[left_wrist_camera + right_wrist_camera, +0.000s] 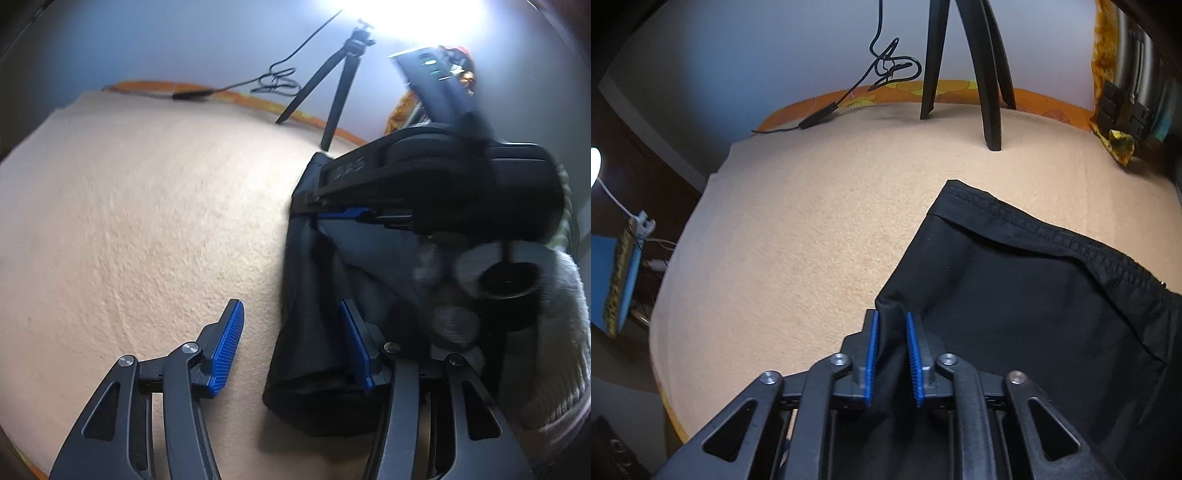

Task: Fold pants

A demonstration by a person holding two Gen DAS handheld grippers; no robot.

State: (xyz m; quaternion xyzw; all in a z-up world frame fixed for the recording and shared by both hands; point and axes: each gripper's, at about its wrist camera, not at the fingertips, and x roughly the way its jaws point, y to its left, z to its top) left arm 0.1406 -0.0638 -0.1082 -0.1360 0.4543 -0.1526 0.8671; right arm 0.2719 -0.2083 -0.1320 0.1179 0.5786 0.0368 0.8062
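Black pants lie on a peach-coloured cloth surface, with a stitched hem running across the upper right. My right gripper is shut on a bunched fold at the pants' left edge. In the left wrist view the pants hang or lie folded at the right. My left gripper is open, its jaws wide apart, with the right finger over the fabric and the left finger over bare cloth. The right gripper shows there, pinching the pants' upper edge.
A black tripod stands at the far edge with a coiled black cable beside it. An orange patterned cloth borders the back. A blue object sits off the left edge. A pale knitted sleeve is at the right.
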